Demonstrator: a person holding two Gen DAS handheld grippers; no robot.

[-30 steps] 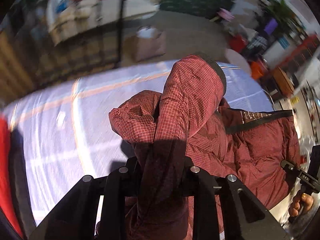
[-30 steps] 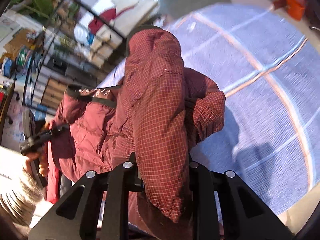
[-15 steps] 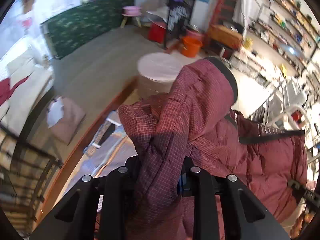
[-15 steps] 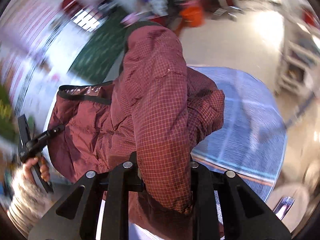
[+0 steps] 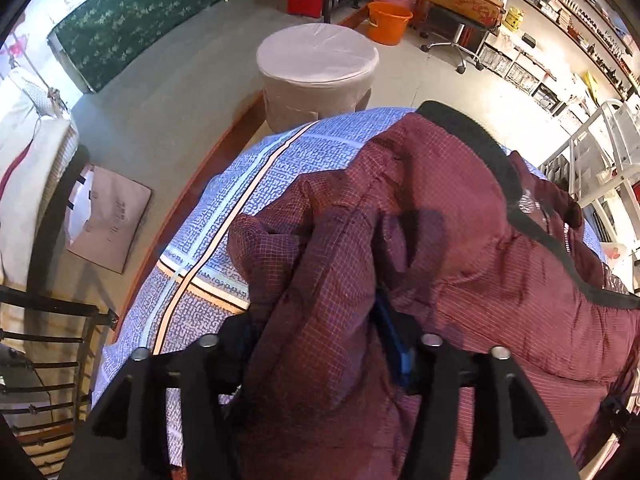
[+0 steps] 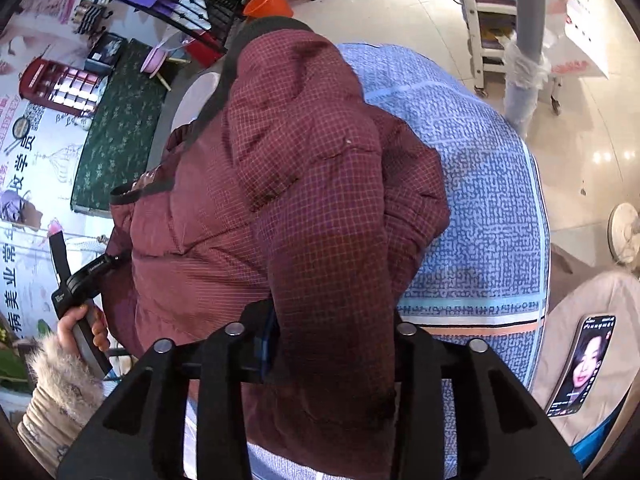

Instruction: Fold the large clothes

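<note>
A large maroon checked puffer jacket (image 5: 460, 248) with black trim lies bunched on a blue patterned cloth (image 5: 256, 192) that covers the table. My left gripper (image 5: 320, 340) is shut on a fold of the jacket, which hides its fingertips. In the right wrist view the same jacket (image 6: 304, 184) drapes over my right gripper (image 6: 332, 332), which is shut on another fold. The left gripper's handle and the hand holding it (image 6: 80, 292) show at the jacket's far left side.
A round beige stool (image 5: 316, 68) stands on the floor beyond the table's far edge, with an orange bucket (image 5: 388, 20) behind it. A phone (image 6: 580, 364) lies on a beige cushion at the right. White shelving (image 6: 492, 12) stands past the table.
Both grippers have swung round with the jacket still held. The jacket has come down from hanging in the air to rest on the blue cloth.
</note>
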